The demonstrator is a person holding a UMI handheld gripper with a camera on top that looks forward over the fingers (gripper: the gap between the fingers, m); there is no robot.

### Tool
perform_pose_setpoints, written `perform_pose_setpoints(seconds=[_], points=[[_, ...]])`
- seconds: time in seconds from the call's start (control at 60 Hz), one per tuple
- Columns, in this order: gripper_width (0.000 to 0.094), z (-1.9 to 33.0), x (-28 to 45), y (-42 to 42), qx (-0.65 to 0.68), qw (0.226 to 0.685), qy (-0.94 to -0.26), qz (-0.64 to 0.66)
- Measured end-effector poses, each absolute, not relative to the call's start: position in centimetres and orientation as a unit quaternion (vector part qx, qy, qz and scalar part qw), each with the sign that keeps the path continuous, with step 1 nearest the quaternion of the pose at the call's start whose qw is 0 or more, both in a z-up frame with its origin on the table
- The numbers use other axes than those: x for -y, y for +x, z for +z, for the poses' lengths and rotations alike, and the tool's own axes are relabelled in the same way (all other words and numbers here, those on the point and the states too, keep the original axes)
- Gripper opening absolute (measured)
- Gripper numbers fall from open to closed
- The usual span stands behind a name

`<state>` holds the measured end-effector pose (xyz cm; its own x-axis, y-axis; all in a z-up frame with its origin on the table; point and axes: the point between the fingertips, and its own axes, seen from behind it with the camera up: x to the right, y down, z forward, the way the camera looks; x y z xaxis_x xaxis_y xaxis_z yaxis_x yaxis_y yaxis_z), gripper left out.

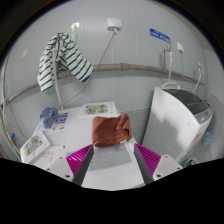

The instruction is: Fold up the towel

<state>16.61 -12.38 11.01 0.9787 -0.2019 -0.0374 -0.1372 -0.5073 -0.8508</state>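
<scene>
One rust-brown towel [111, 130] lies crumpled just beyond the wide-open, empty hand-held gripper [113, 160].

The towel [111, 130] is soft rust-brown cloth, matt and crumpled, on a smooth white tabletop [75, 128]. Behind the towel hangs a striped cloth [62, 58], limp fabric. Right of the towel, a white bin [180, 118] looks like glossy plastic.

One brown towel [111, 130] – one striped cloth [62, 57] – one white bin [180, 118]
</scene>
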Motion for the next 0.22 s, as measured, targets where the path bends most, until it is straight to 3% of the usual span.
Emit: perform_pose_setpoints(seconds=[0.217], points=[[0.0847,10.8,19.0,13.4,-0.087,0.477,-0.875,-0.006]])
